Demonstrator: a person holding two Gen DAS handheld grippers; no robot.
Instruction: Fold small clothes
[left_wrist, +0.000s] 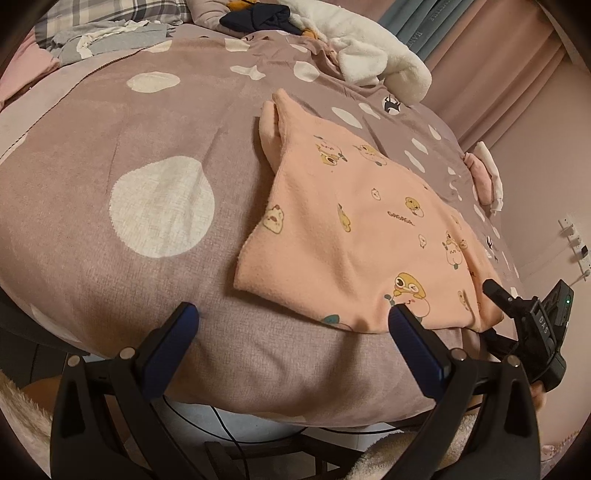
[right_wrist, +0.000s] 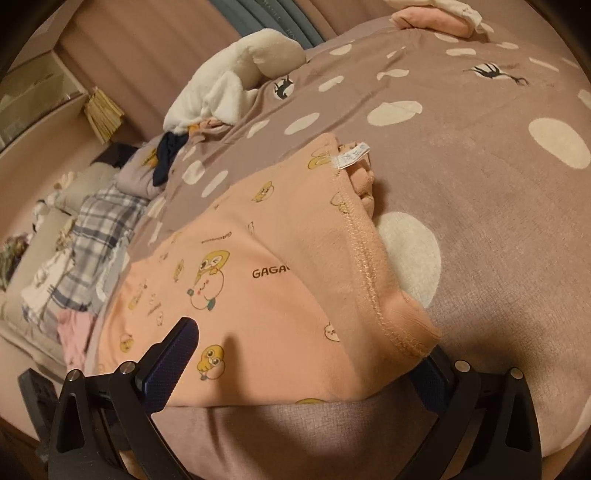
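Note:
A small peach garment (left_wrist: 354, 229) with cartoon prints lies folded on the mauve spotted bedspread (left_wrist: 155, 155). My left gripper (left_wrist: 293, 314) is open at the garment's near edge; its right finger (left_wrist: 402, 317) touches the hem and its left finger rests on bare bedspread. In the right wrist view the same garment (right_wrist: 258, 280) fills the middle, with a stitched hem and a white label (right_wrist: 352, 155). My right gripper (right_wrist: 306, 343) is open over the garment's near corner; the hem corner covers its right finger. The right gripper also shows in the left wrist view (left_wrist: 532, 317).
A white fleece item (left_wrist: 369, 48) and dark clothes (left_wrist: 255, 18) lie at the bed's far side. Plaid and grey clothes (left_wrist: 107, 33) sit far left. A folded pink piece (left_wrist: 484, 177) lies at the right edge. Curtains and a wall with sockets (left_wrist: 572, 236) stand beyond.

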